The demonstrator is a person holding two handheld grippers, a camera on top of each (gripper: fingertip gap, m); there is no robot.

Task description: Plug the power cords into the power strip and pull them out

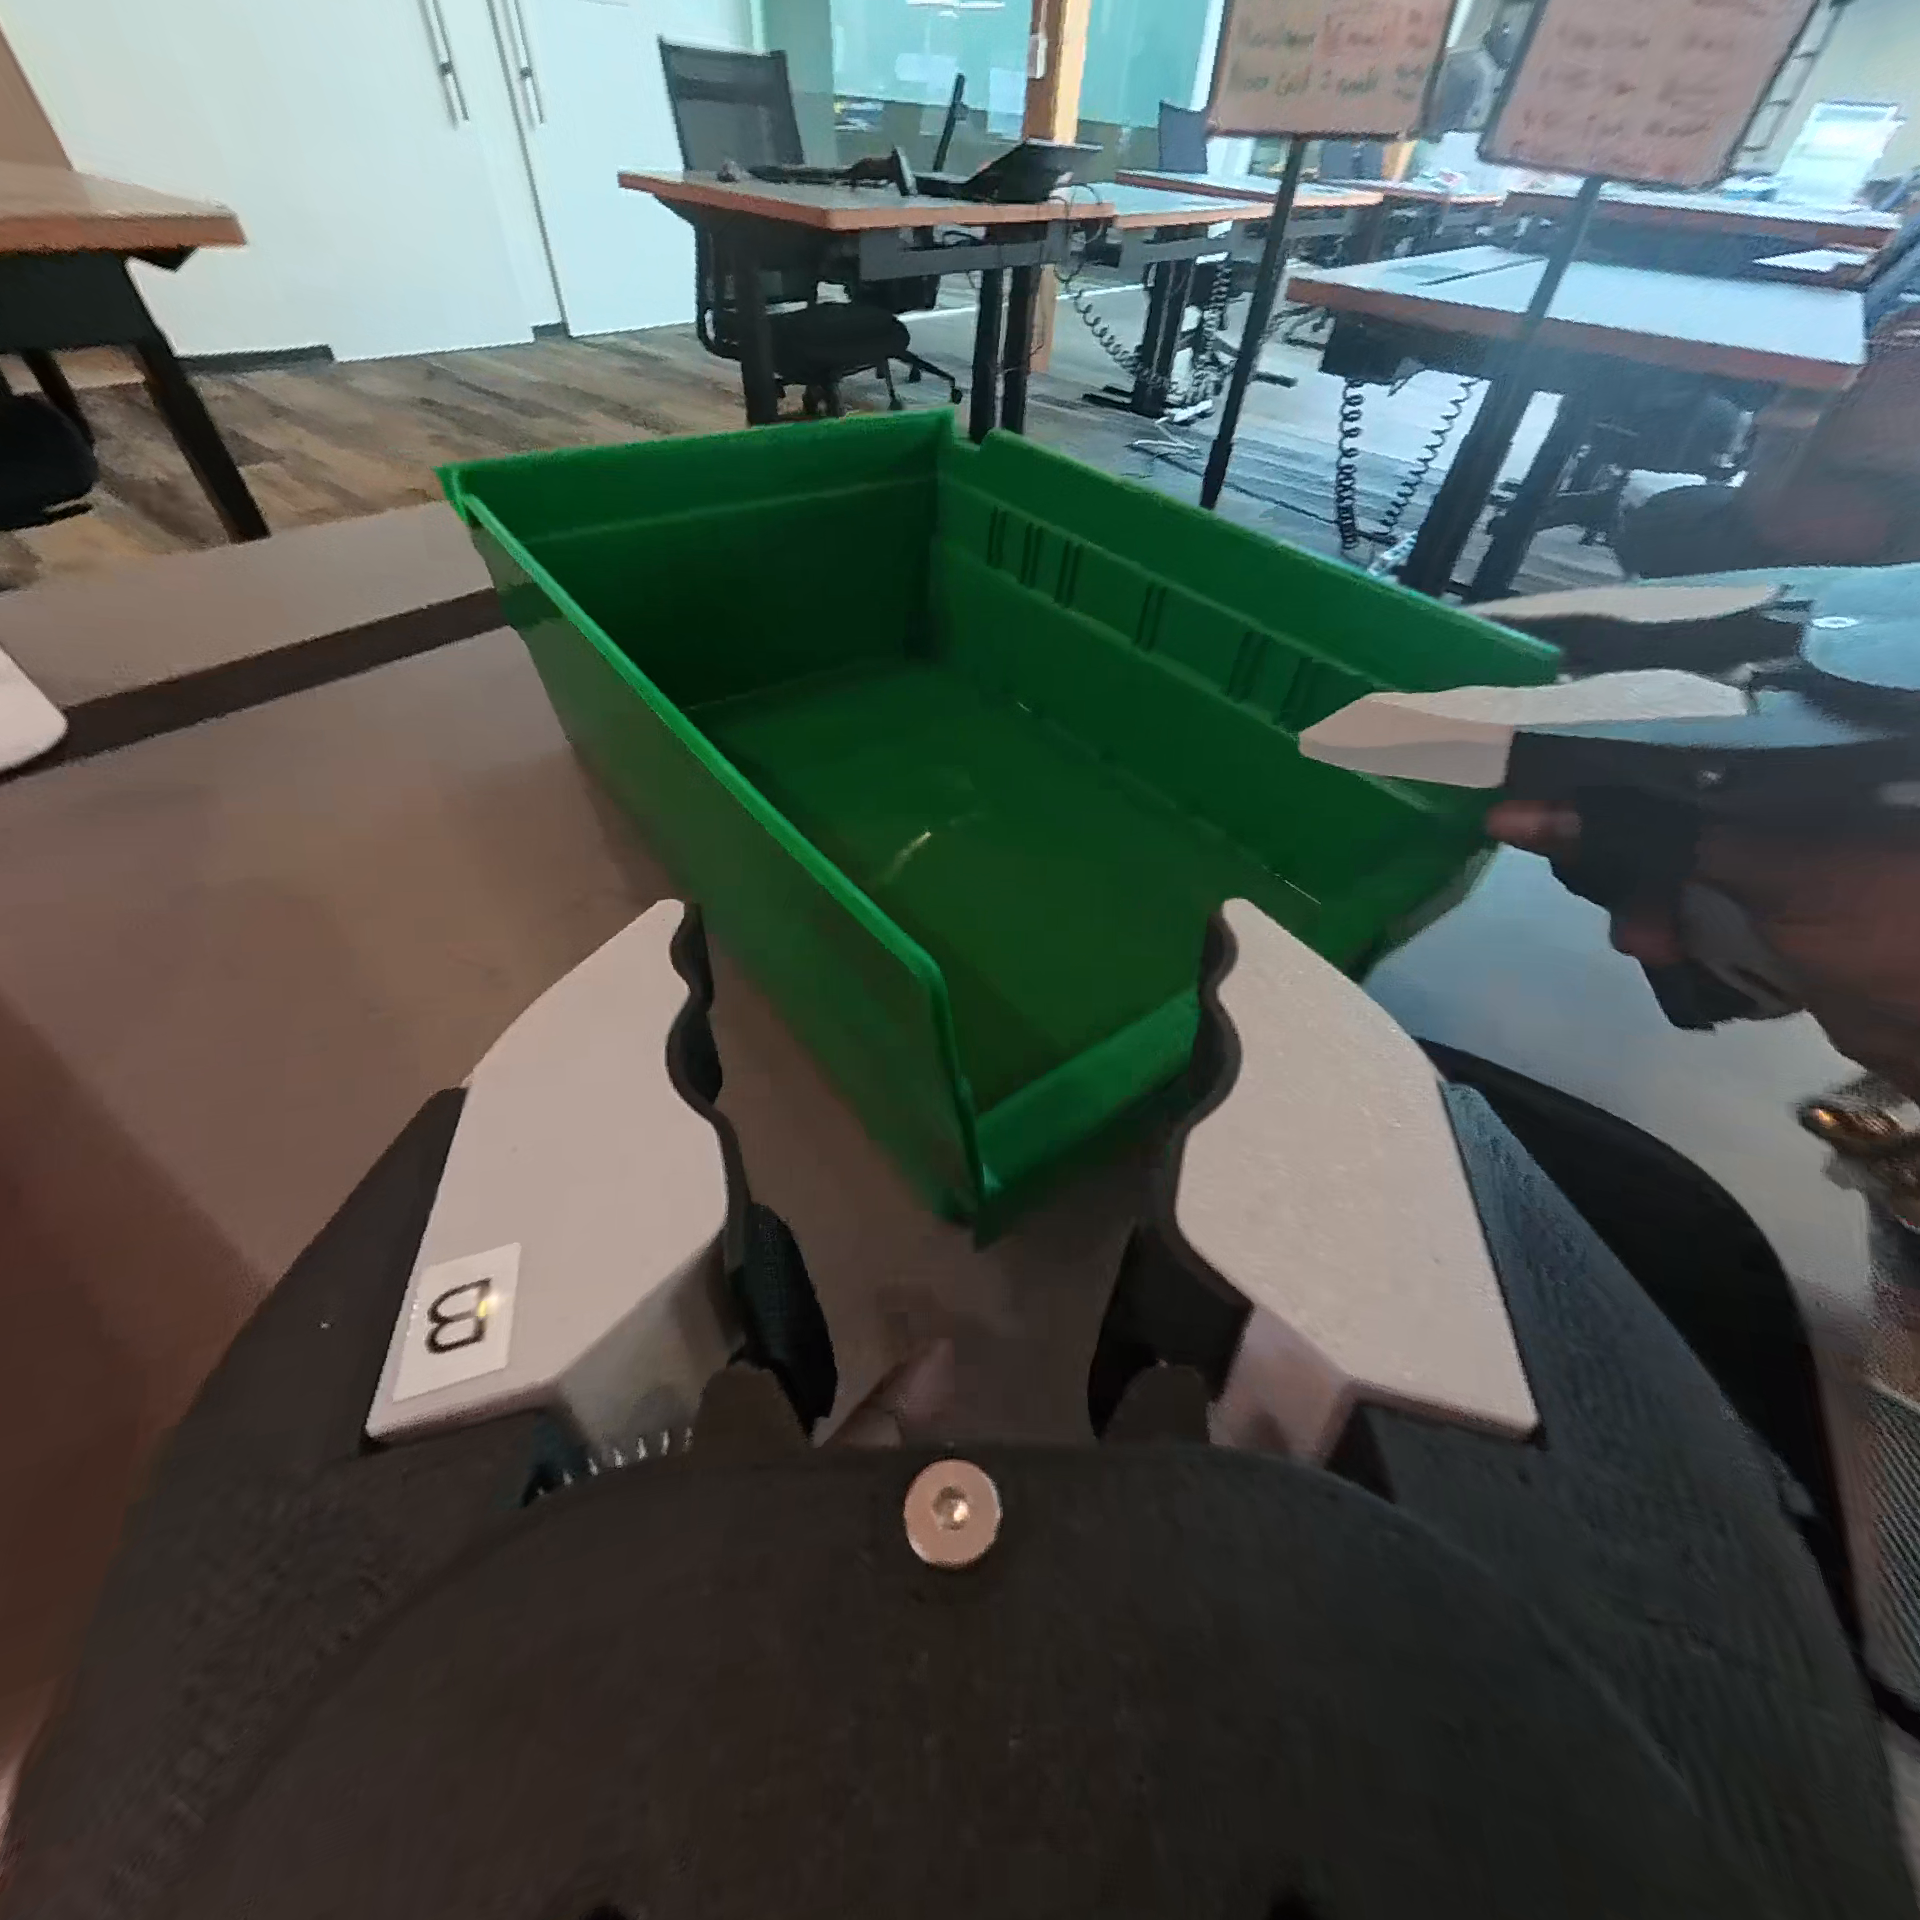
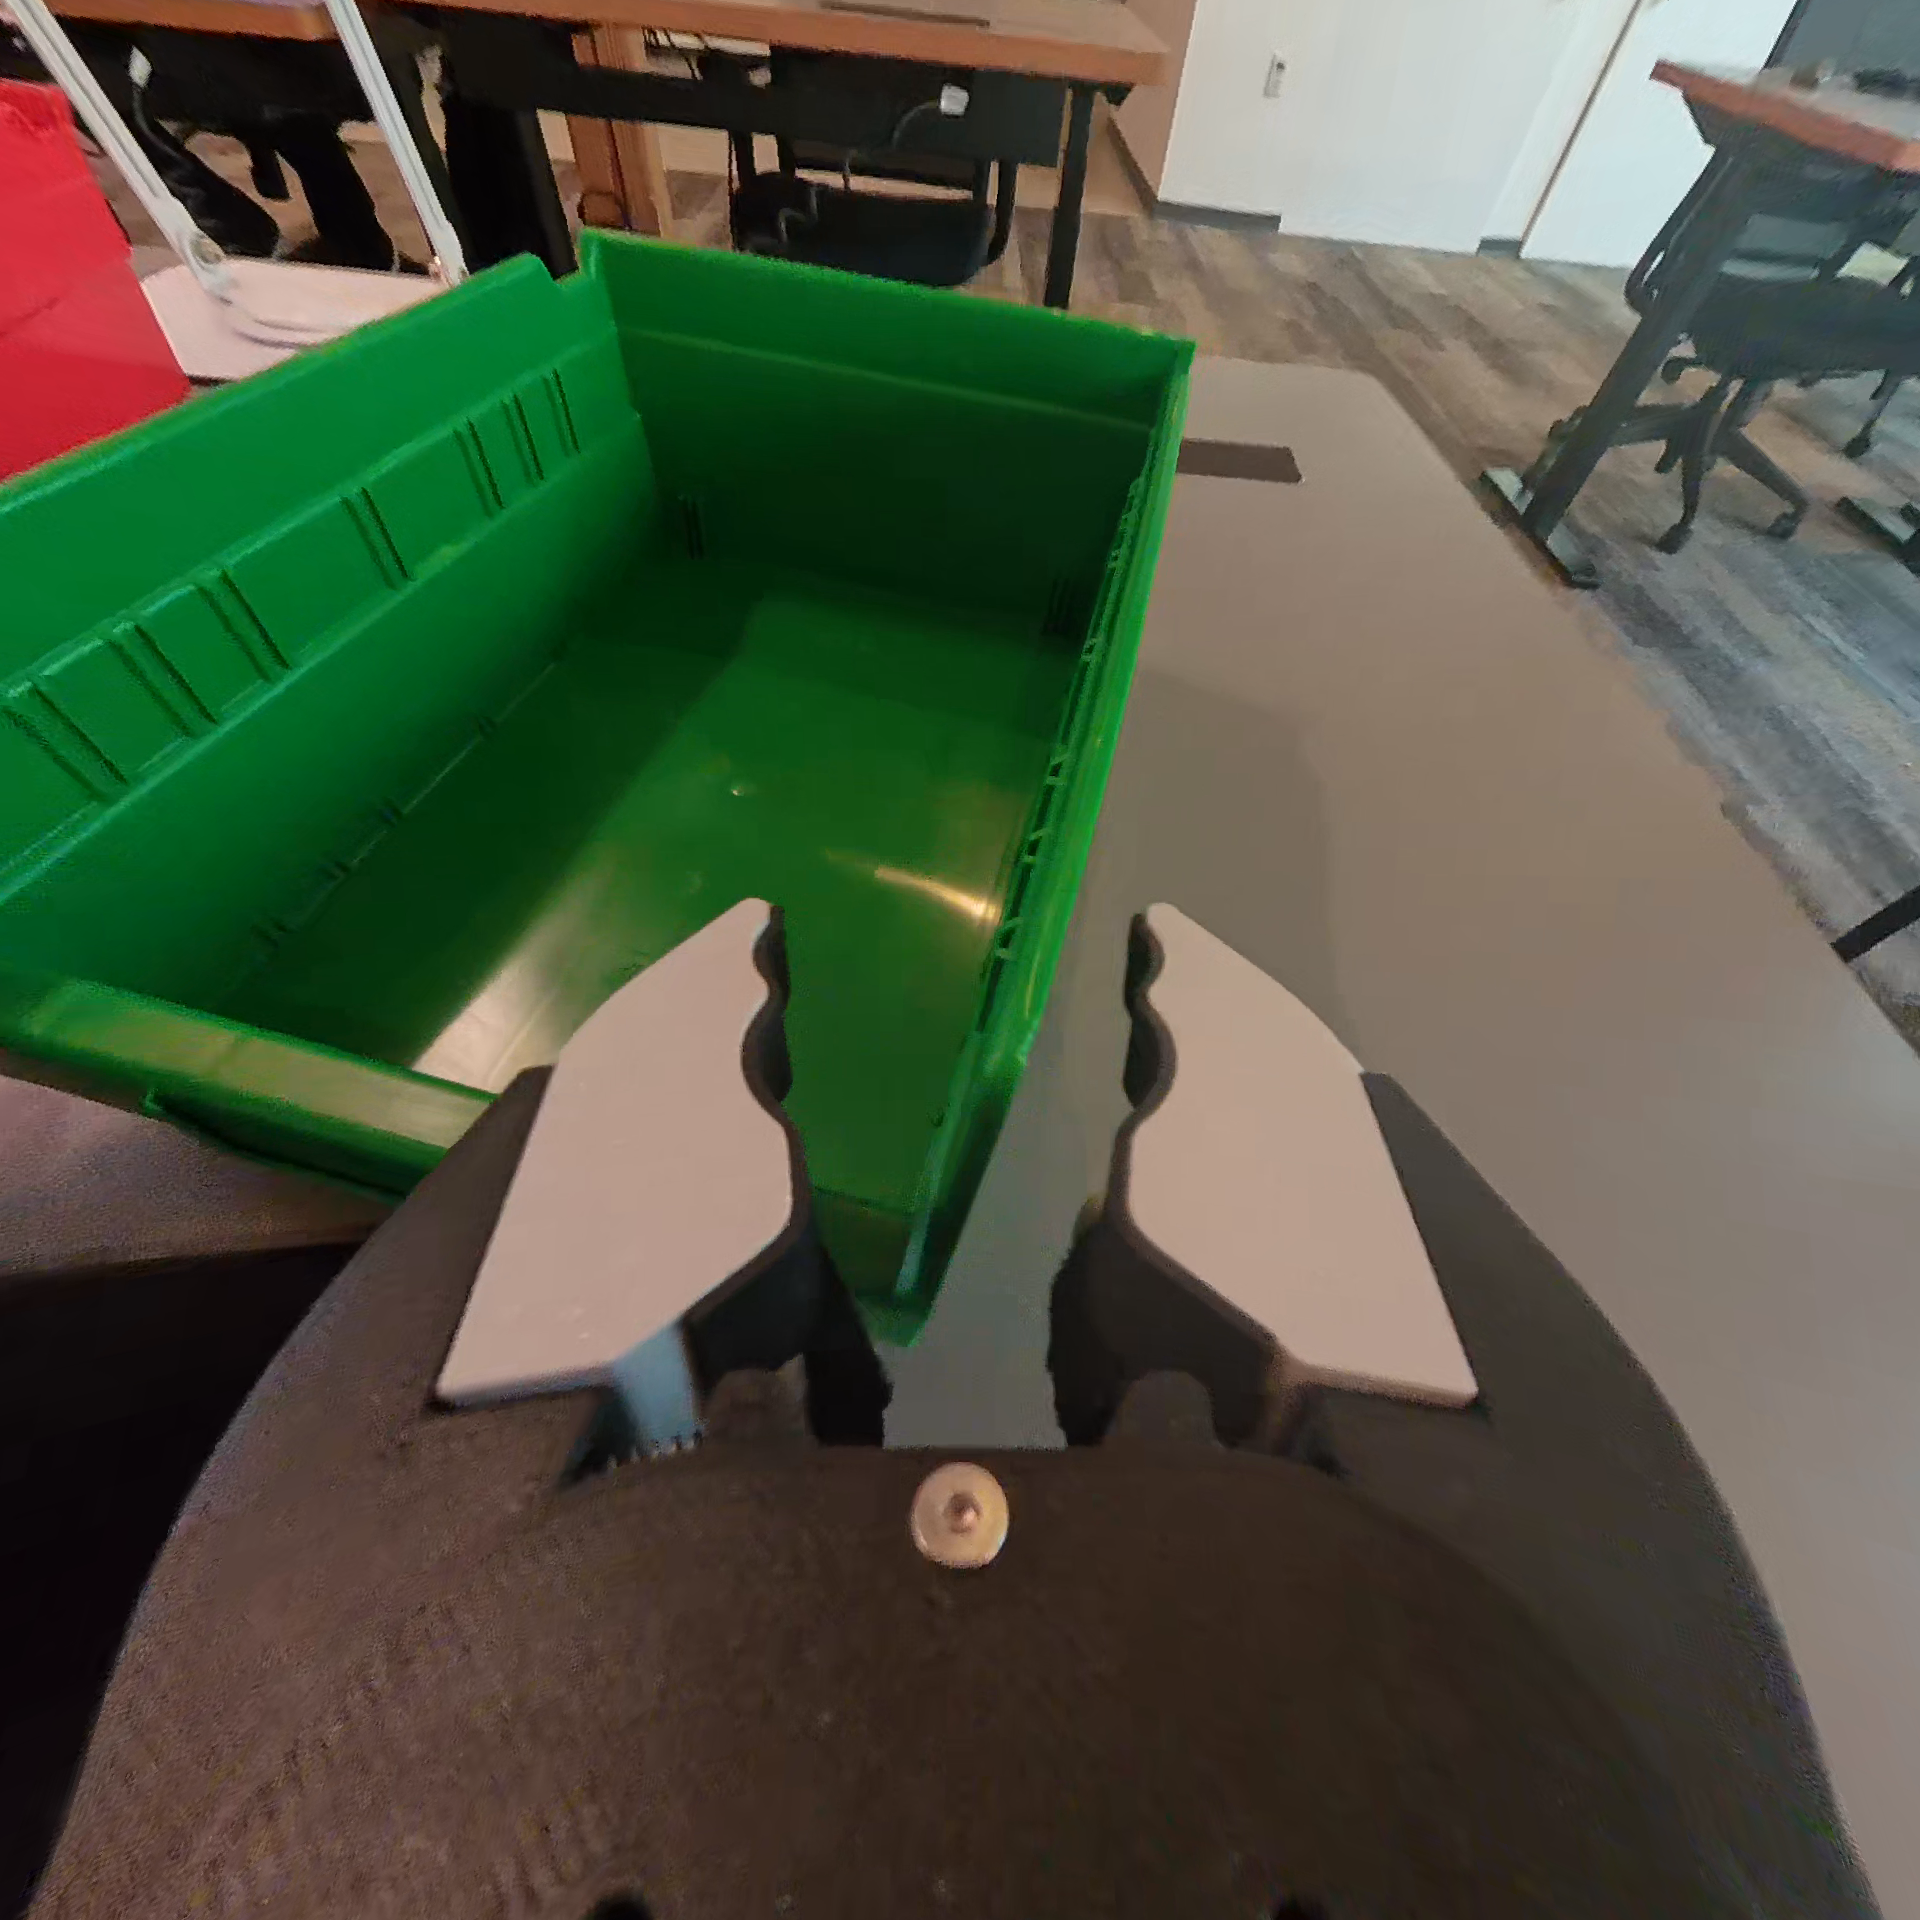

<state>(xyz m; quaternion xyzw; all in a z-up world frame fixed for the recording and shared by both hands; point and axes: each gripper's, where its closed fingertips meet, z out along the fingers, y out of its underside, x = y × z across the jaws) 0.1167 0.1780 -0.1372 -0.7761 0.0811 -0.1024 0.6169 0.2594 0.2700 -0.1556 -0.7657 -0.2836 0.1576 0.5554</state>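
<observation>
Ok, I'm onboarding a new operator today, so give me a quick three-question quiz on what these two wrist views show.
1. True or false: the green bin holds a power strip.
2. Multiple choice: the left claw is (A) shut on a cord, (B) open and holding nothing, (C) out of view.
3. Fill in: seen in the left wrist view, the right claw reaches in over the bin's ___ wall.

Key
1. False. The bin's floor is bare in both views, and no strip or cord shows anywhere.
2. B. Its fingers stand apart around the bin's near corner.
3. Right. The right claw is open too, its fingers on either side of that wall.
</observation>
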